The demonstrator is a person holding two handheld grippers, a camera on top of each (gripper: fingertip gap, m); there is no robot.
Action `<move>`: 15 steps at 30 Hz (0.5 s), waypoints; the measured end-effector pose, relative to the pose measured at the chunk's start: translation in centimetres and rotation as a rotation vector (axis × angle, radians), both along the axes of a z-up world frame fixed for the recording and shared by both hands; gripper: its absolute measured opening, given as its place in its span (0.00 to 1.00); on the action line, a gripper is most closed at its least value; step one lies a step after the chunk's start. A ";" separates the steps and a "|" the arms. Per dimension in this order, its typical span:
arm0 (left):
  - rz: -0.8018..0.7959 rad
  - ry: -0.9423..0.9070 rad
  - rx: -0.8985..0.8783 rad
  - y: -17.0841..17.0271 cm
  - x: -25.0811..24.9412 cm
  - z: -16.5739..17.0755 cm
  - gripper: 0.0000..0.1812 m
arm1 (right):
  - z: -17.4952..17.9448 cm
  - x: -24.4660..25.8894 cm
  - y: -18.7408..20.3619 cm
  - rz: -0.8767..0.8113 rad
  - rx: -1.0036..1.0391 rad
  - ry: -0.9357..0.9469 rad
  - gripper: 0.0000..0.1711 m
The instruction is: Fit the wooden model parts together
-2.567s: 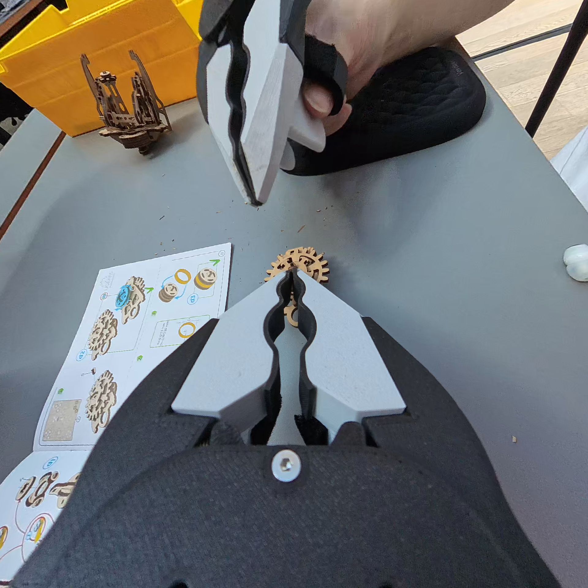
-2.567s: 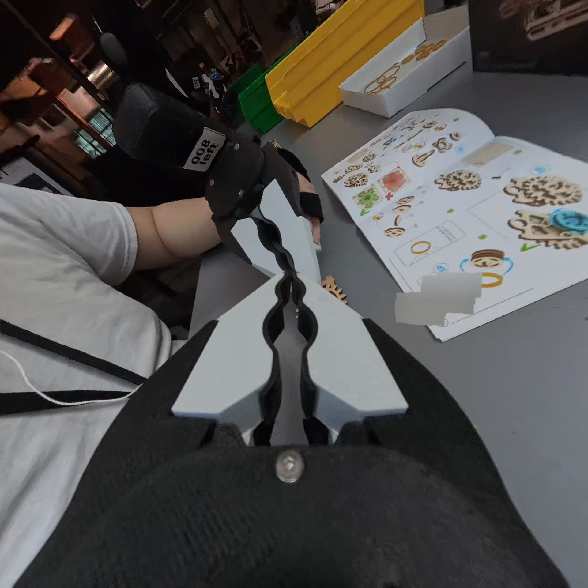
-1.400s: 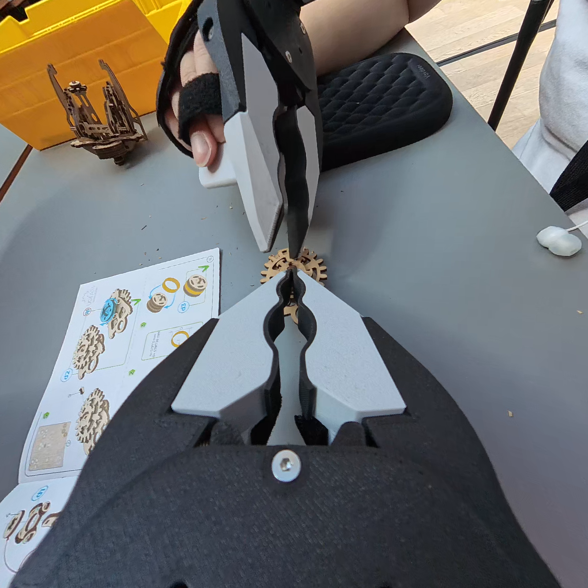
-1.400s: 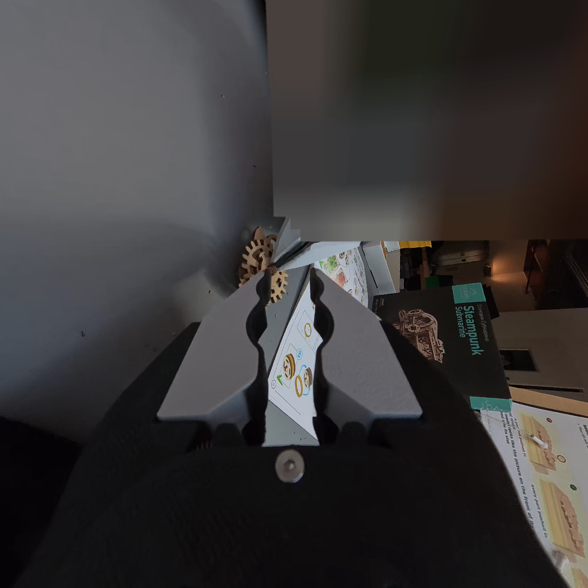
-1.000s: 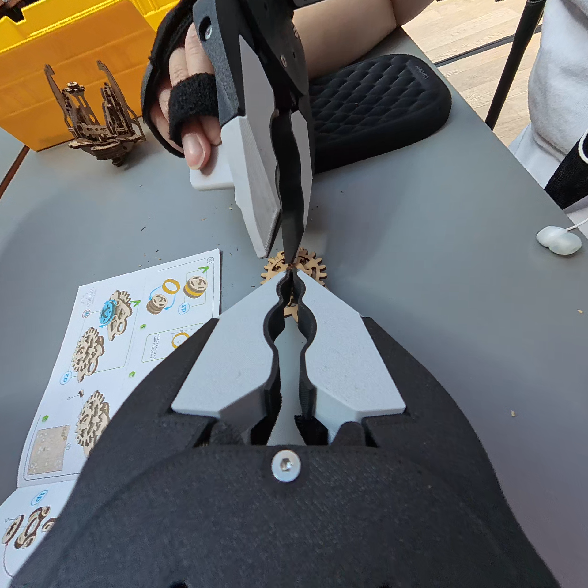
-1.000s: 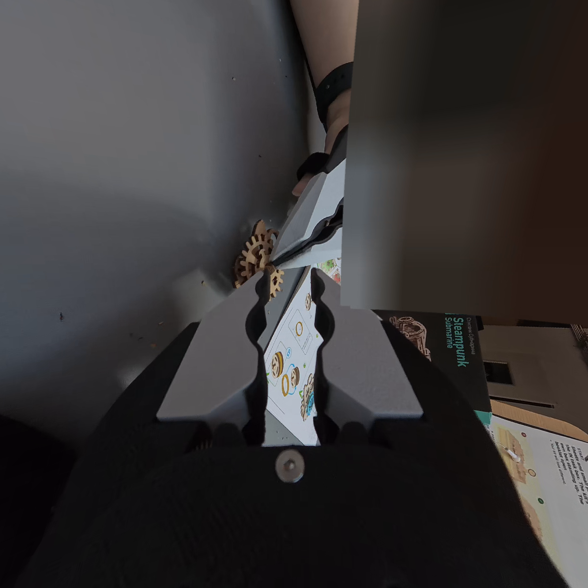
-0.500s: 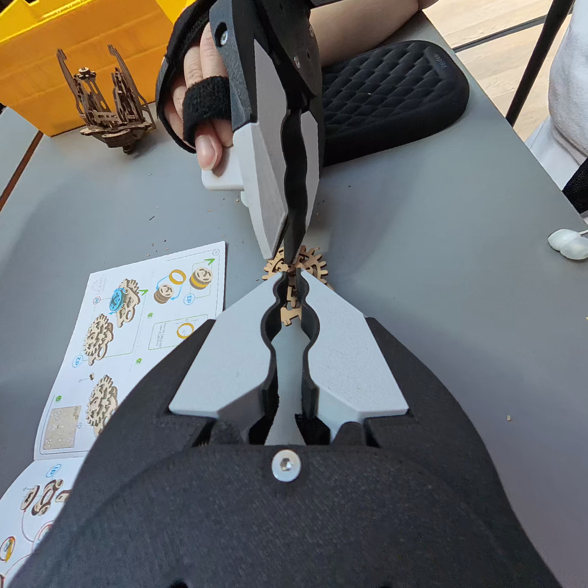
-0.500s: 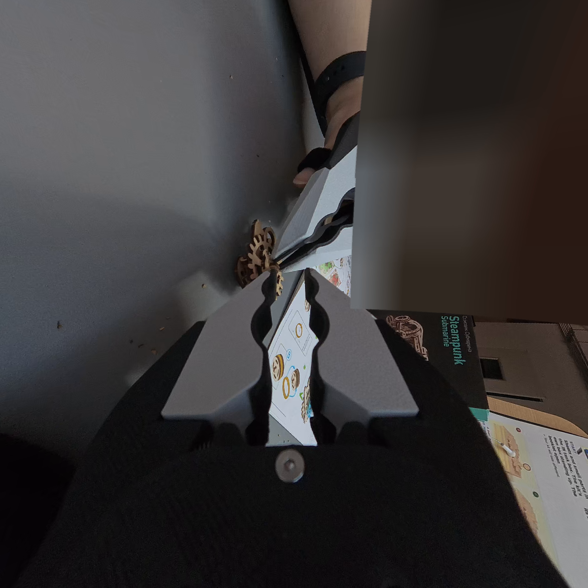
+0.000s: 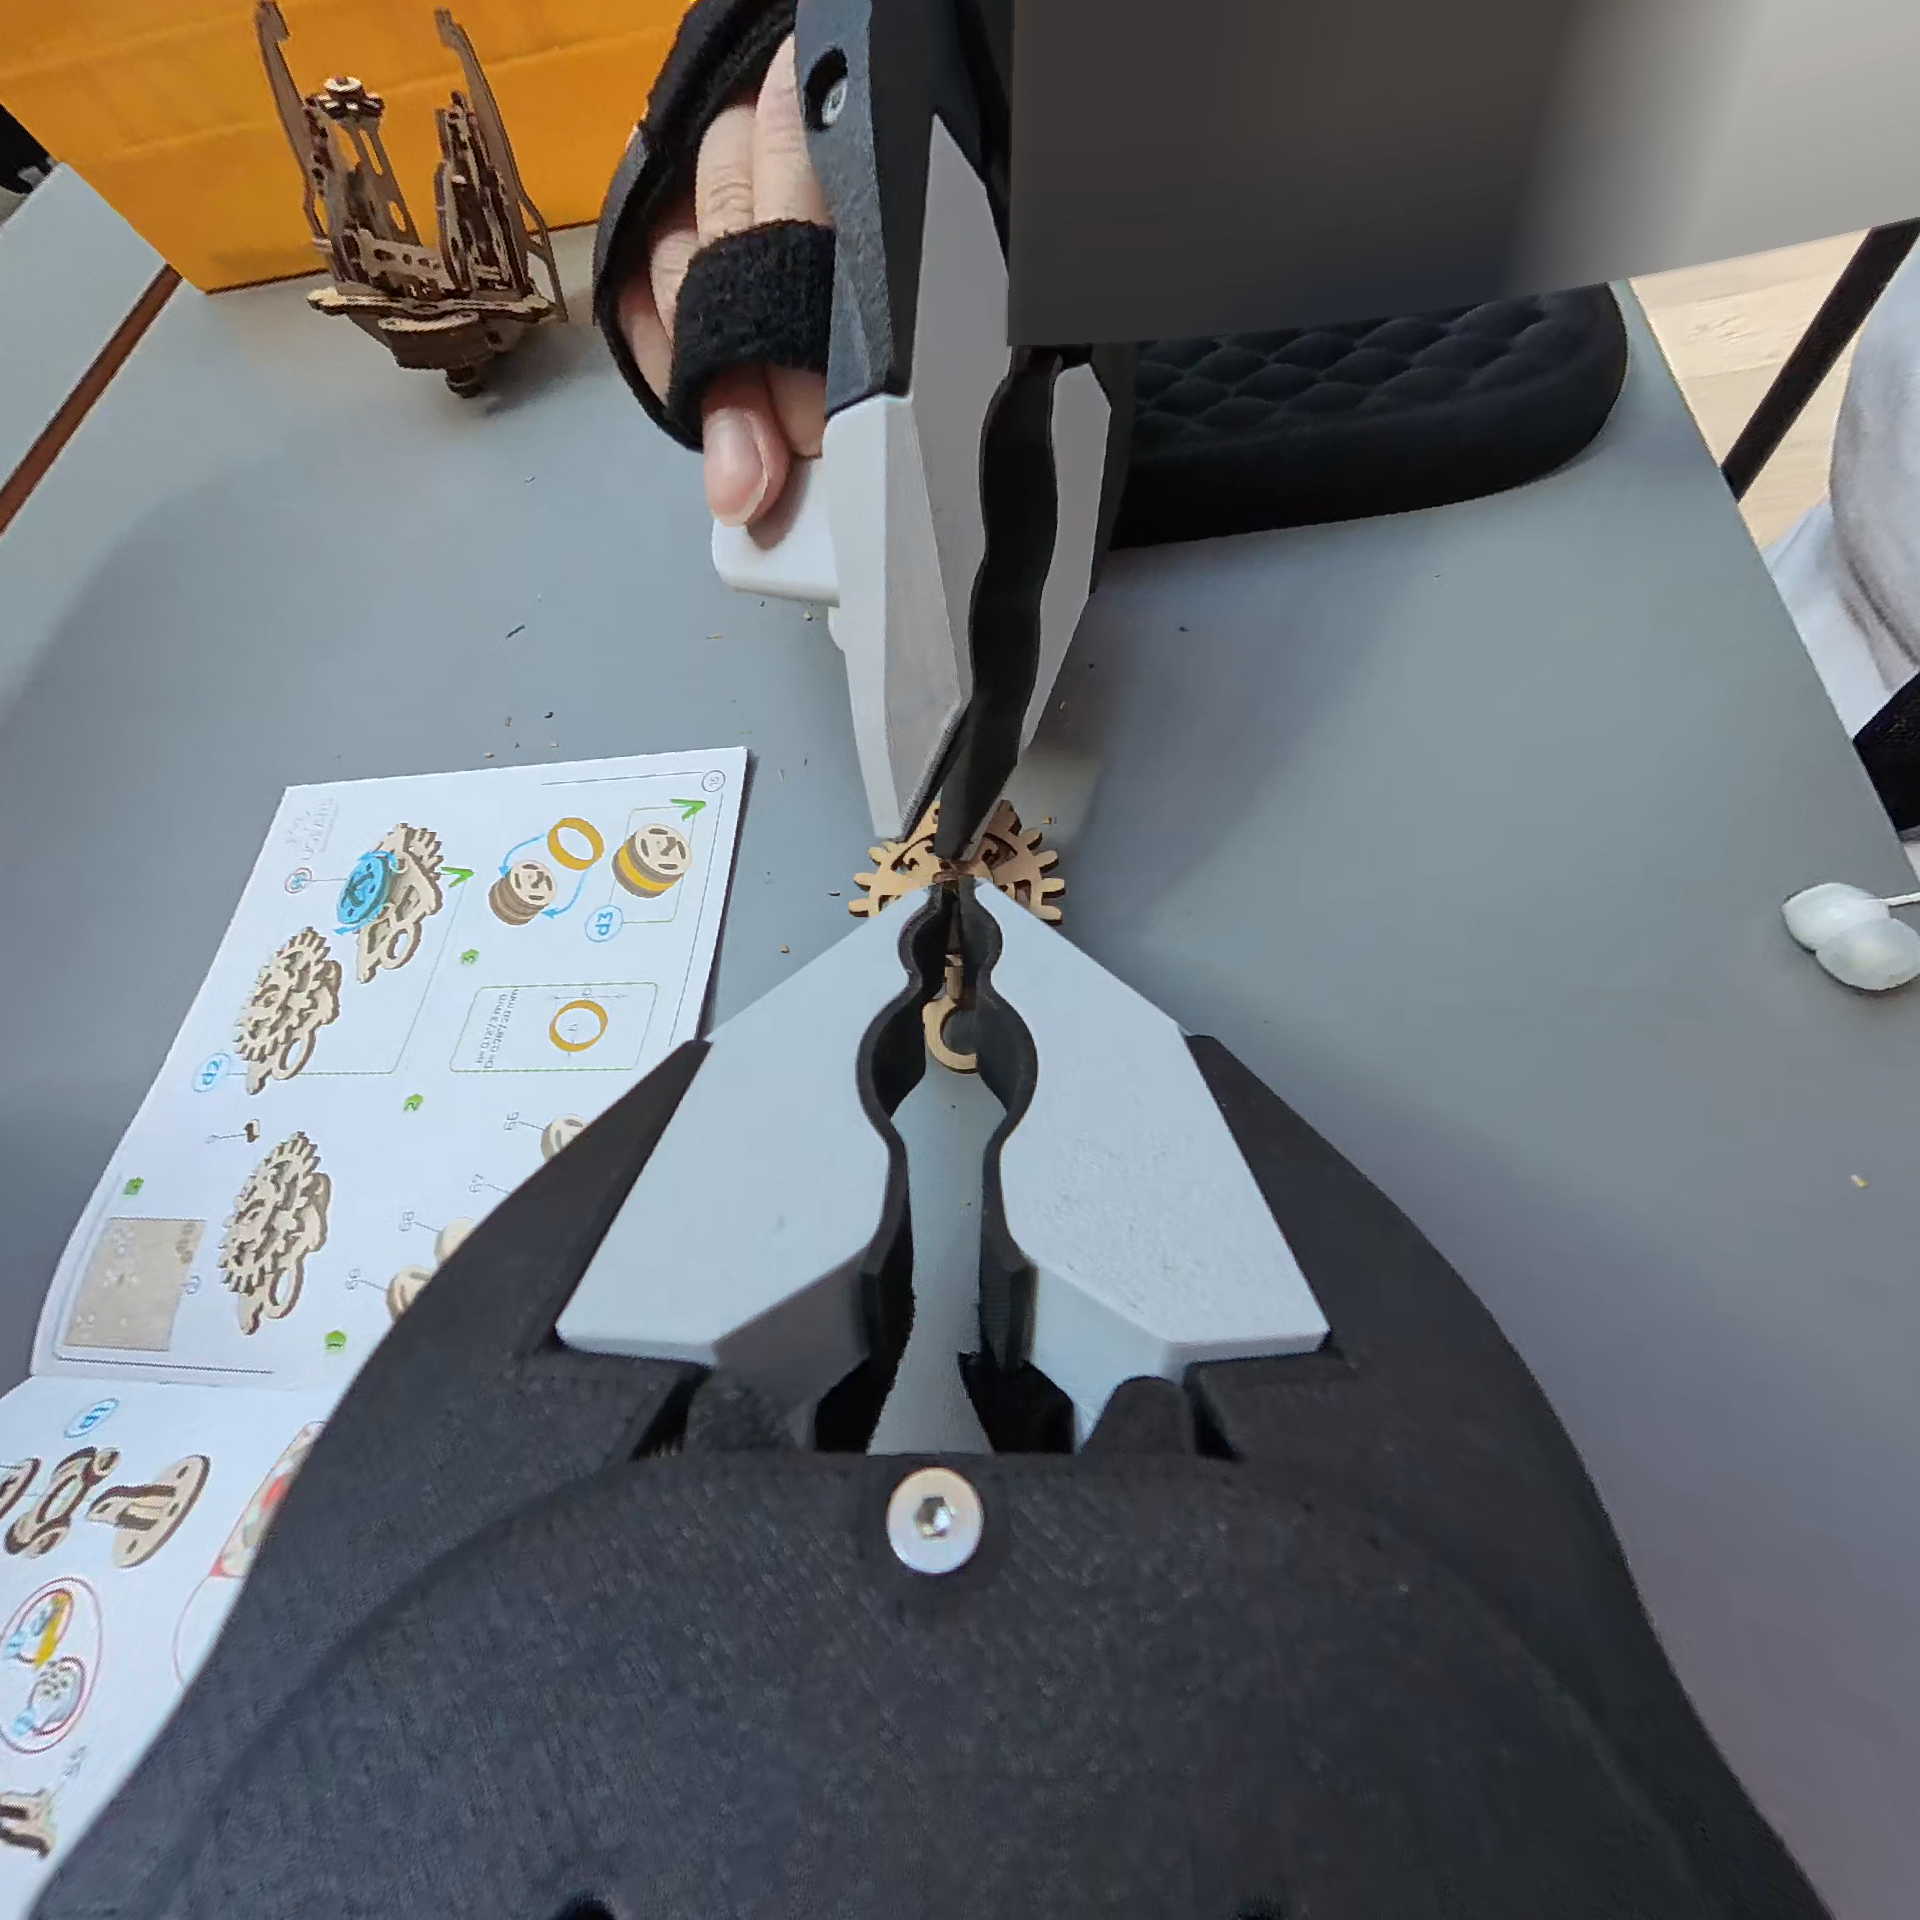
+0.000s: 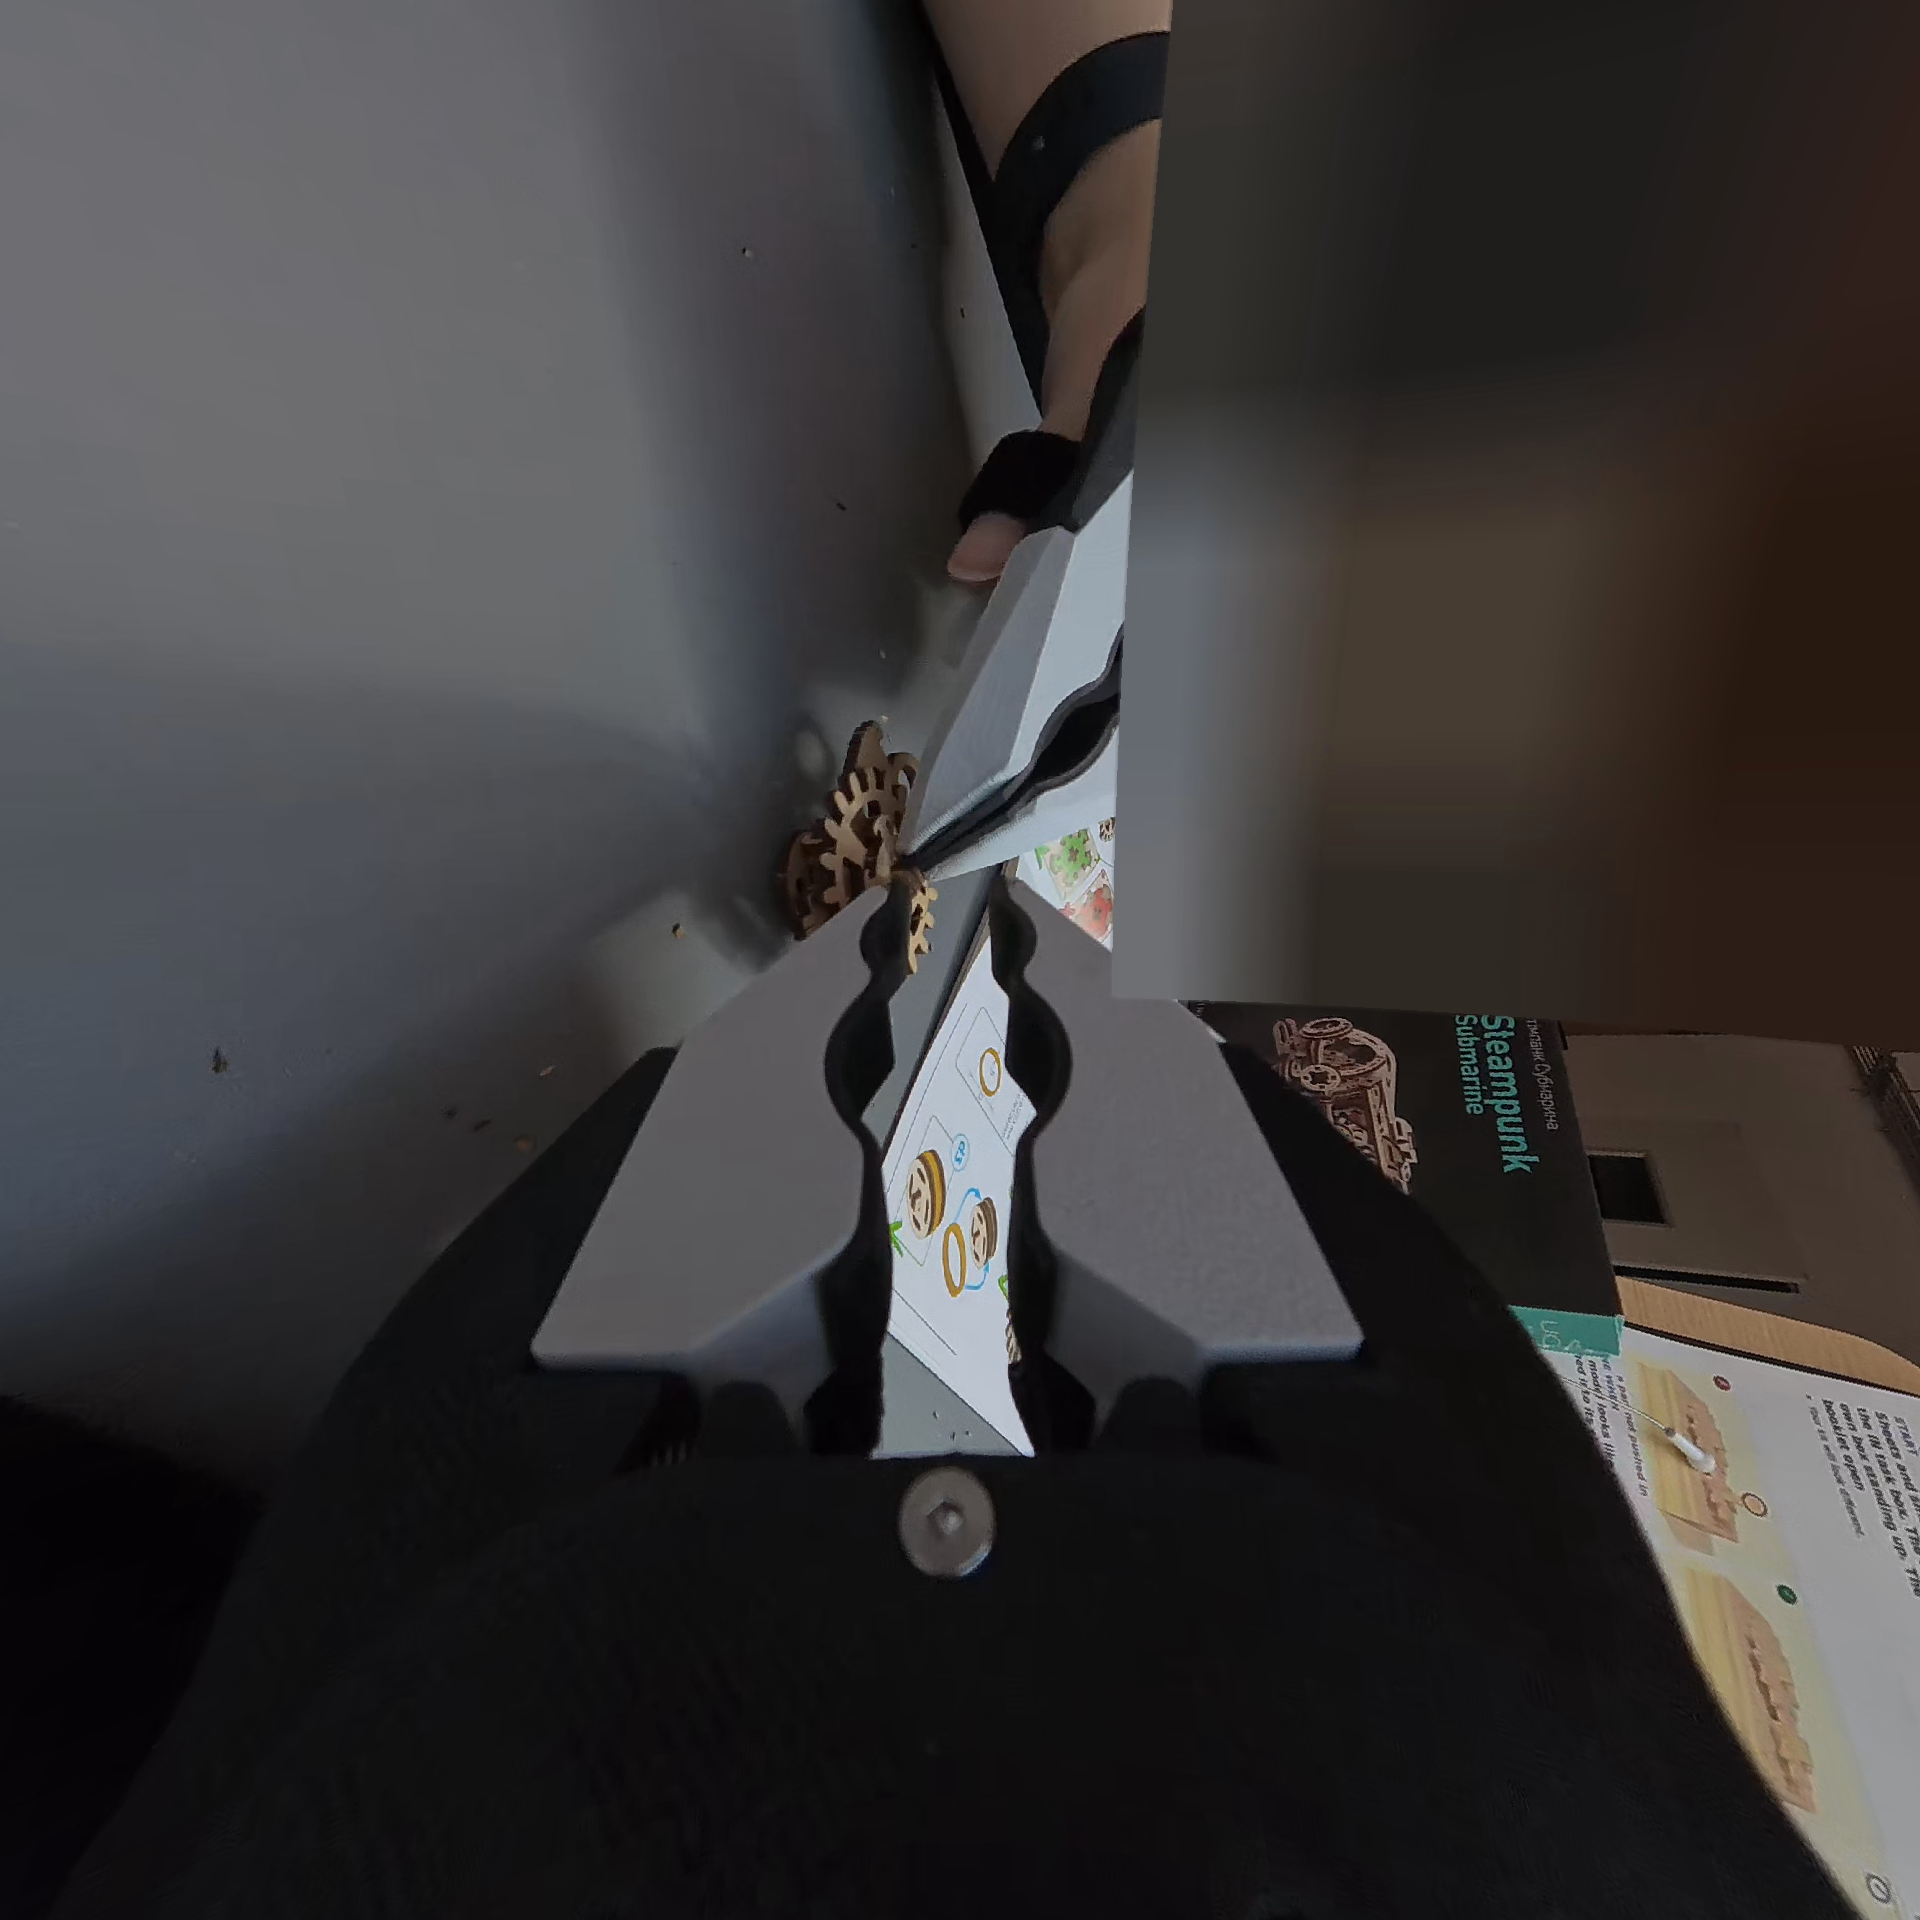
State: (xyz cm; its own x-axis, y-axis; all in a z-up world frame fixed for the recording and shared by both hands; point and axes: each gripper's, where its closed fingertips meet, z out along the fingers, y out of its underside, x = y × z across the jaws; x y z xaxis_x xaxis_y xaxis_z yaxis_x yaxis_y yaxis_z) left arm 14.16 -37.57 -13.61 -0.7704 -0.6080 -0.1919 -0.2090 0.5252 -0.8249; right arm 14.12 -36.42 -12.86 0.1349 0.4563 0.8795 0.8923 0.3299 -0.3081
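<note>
A light wooden gear assembly (image 9: 997, 873) rests on the grey table (image 9: 1403, 935). My left gripper (image 9: 948, 904) is shut on it, with a small wooden part (image 9: 951, 1029) showing between its pads. My right gripper (image 9: 940, 847) comes down steeply from above, tips right at the gears above my left gripper's tips. In the right wrist view my right gripper (image 10: 938, 899) stands slightly open, a small gear (image 10: 914, 925) close against its left finger, the gear cluster (image 10: 842, 831) just beyond. My left gripper (image 10: 1023, 769) also shows there, partly behind a blurred patch.
An open instruction booklet (image 9: 416, 987) lies left of the gears. A part-built dark wooden model (image 9: 416, 229) stands at the back left before a yellow bin (image 9: 156, 104). A black quilted pad (image 9: 1351, 405) lies behind. A white earbud (image 9: 1849, 935) lies right. A dark kit box (image 10: 1455, 1122) shows in the right wrist view. Both grippers' tips are close together, under 4 cm apart. The white earbud (image 9: 1849, 935) is about 15 centimeters from both grippers' fingertips.
My right gripper swung round from a shut pose beside the gears, opened, and came down with its tips at the gear assembly. My left gripper has kept its hold.
</note>
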 end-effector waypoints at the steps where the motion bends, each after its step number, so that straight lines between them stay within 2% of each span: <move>1: -0.004 0.016 -0.018 0.0 -0.1 0.0 0.00 | 0.0 -0.1 -0.1 0.005 -0.002 0.005 0.09; 15: -0.045 0.002 -0.026 -0.1 0.0 0.0 0.00 | 0.2 -0.4 -0.3 0.021 -0.004 0.017 0.10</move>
State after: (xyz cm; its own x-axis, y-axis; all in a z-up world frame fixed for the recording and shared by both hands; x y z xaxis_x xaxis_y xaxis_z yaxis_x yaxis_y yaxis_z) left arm 14.12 -37.65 -13.60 -0.7976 -0.5774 -0.1747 -0.1875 0.5125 -0.8380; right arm 13.70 -36.75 -12.63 0.1405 0.4624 0.8755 0.8800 0.3469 -0.3245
